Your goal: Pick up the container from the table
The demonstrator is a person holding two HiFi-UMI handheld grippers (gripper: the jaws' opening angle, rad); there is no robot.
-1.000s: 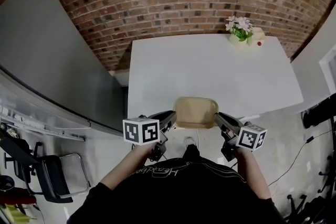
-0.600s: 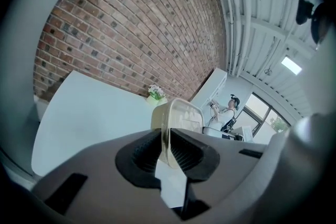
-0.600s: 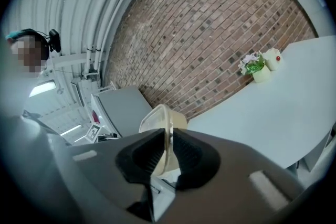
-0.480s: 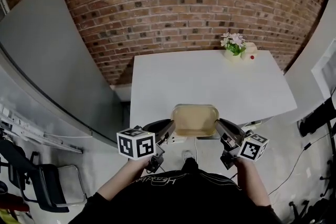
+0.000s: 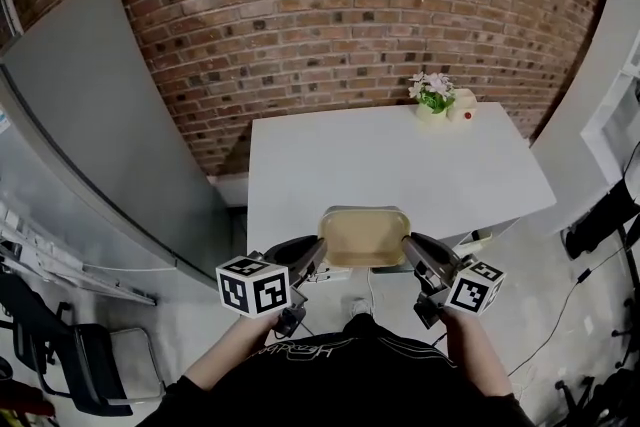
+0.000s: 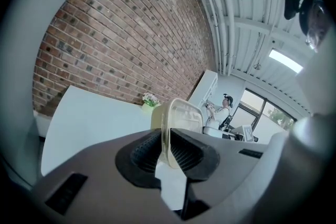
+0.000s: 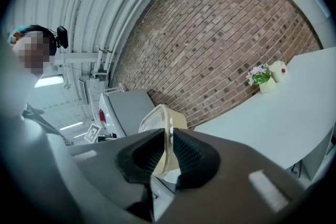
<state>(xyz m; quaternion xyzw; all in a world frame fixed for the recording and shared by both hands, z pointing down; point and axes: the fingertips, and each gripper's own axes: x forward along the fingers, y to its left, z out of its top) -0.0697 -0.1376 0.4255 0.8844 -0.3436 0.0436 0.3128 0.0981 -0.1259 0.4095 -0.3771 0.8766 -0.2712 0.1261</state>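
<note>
Tan container [image 5: 364, 237] is showing lower centre of the head view, at the near edge of the white desk [image 5: 380, 155], w/ both tools gripping it. Left hand-held gripper [image 5: 316, 251] is clamping the rim on the frame-left side; right hand-held gripper [image 5: 408, 249] is clamping the opposite rim. Both gripper views are showing the thin rim pinched btwn ribbed pads [image 6: 144, 153]. A flower pot [image 5: 432, 101] is standing at the desk's far edge, upper right of centre, by the brick wall [image 5: 330, 5].

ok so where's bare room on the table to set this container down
Almost the whole white table is bare, from its near edge to the brick wall. Only its far right corner is crowded: a flower pot and a small cream object.
</note>
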